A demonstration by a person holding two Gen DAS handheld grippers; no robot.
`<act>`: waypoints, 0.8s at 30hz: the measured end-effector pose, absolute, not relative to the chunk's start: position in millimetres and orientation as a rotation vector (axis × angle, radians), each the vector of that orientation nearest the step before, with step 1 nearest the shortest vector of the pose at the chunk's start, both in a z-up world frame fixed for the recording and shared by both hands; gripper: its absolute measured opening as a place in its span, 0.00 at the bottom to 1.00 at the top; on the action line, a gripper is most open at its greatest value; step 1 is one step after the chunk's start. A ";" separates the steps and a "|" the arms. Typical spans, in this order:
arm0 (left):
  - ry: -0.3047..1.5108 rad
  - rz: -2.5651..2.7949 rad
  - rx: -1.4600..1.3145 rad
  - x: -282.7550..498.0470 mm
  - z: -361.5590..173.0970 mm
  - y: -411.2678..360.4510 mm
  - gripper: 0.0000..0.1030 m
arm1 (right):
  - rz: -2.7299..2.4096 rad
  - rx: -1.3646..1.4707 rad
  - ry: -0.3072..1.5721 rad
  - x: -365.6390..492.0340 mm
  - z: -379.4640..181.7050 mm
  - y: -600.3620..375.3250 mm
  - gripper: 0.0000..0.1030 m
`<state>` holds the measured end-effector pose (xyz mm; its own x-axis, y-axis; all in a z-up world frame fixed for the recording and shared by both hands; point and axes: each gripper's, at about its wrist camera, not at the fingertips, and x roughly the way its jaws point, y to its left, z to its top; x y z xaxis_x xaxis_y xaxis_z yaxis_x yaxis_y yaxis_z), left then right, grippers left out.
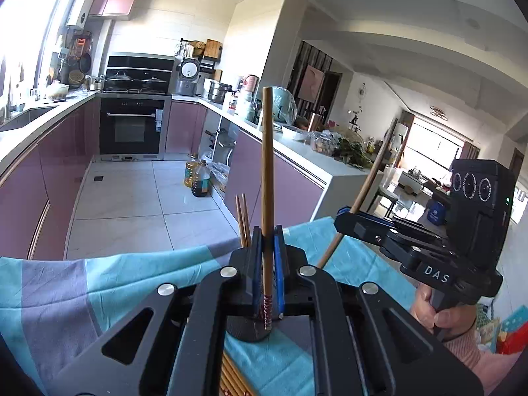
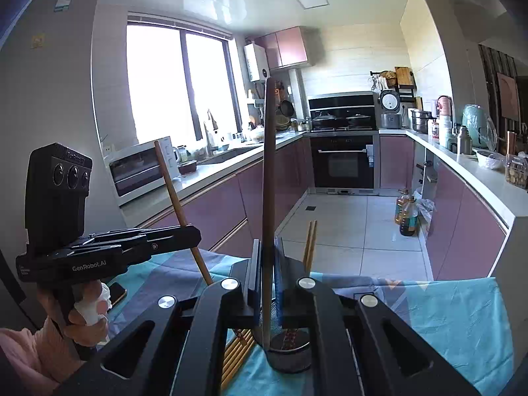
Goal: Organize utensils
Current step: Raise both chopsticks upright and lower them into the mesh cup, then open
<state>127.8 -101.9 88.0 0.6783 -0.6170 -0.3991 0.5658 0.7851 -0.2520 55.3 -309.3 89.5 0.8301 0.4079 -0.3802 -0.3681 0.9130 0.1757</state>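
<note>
My left gripper [image 1: 268, 231] is shut on a wooden chopstick [image 1: 267, 165] that stands upright, its patterned lower end over a dark round holder [image 1: 247, 330]. My right gripper [image 2: 266, 244] is shut on another chopstick [image 2: 269, 165], also upright, its lower end in the same mesh holder [image 2: 290, 353]. Two more chopsticks [image 1: 242, 217] stand in the holder, also in the right wrist view [image 2: 311, 241]. The right gripper shows in the left wrist view [image 1: 346, 214], the left gripper in the right wrist view [image 2: 194, 231]. A bundle of chopsticks [image 2: 237, 353] lies on the cloth.
A blue and grey cloth [image 1: 99, 283] covers the table. Beyond its far edge is the kitchen floor, with oil bottles [image 1: 198, 178] by a cluttered counter [image 1: 297, 145]. A phone [image 2: 115, 292] lies on the cloth near the left hand.
</note>
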 end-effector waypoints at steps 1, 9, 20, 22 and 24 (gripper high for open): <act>0.488 -0.666 -0.116 130.4 89.7 -103.5 0.07 | 0.405 0.095 0.424 56.1 89.9 -309.1 0.06; 0.529 -0.634 -0.107 149.0 80.9 -119.7 0.07 | 0.376 0.072 0.489 77.8 68.1 -304.8 0.06; 0.666 -0.640 0.048 157.6 40.1 -149.6 0.07 | 0.387 0.040 0.680 100.6 36.3 -294.1 0.06; 0.688 -0.643 0.065 161.7 33.5 -152.4 0.07 | 0.388 0.033 0.717 105.8 29.8 -291.8 0.06; 0.707 -0.644 0.072 165.5 29.2 -155.6 0.07 | 0.389 0.042 0.746 111.7 23.9 -291.6 0.06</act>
<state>165.5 -155.6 29.2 0.5762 -0.5265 -0.6252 0.5735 0.8054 -0.1498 111.7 -291.6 23.9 0.6665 0.3591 -0.6533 -0.3298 0.9280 0.1735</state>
